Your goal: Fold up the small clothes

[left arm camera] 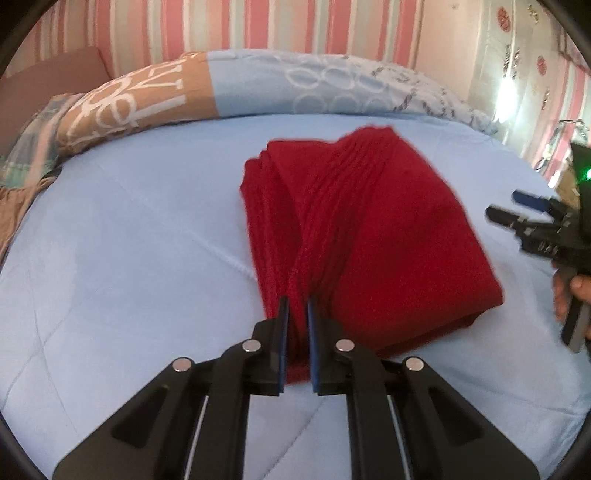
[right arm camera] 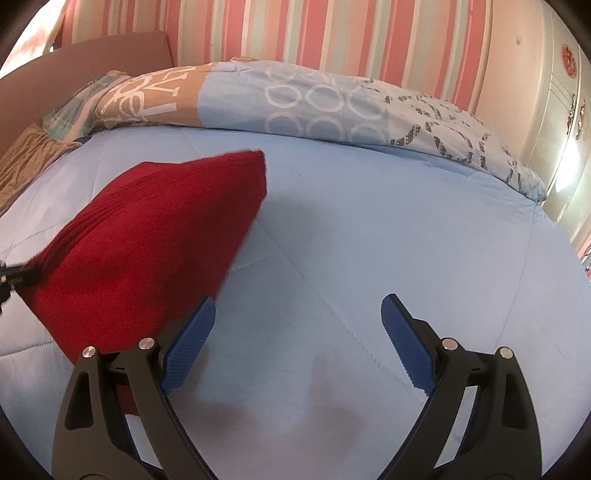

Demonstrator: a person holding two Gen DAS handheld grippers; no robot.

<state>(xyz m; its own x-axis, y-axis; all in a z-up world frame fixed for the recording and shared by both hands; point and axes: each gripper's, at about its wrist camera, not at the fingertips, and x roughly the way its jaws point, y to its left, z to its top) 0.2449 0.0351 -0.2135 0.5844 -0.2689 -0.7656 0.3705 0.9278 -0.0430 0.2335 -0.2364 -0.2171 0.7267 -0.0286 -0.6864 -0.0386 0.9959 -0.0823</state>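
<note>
A folded red knit garment (left arm camera: pixel 362 229) lies on the light blue bedspread (left arm camera: pixel 129 240). My left gripper (left arm camera: pixel 297 306) is shut on the near corner of the garment, which bunches up between the pads. My right gripper (right arm camera: pixel 299 306) is open and empty, hovering over the bedspread (right arm camera: pixel 406 229) just right of the garment (right arm camera: pixel 147 236). In the left wrist view the right gripper (left arm camera: pixel 502 206) shows at the right edge, held by a hand. The tip of the left gripper shows at the left edge of the right wrist view, at the garment's corner.
A rolled patterned duvet (left arm camera: pixel 258 85) lies along the back of the bed, also in the right wrist view (right arm camera: pixel 314 103). A pink striped wall (right arm camera: pixel 332 33) stands behind. A white wardrobe (left arm camera: pixel 517 74) is at the right. A brown headboard (right arm camera: pixel 74 74) is at the left.
</note>
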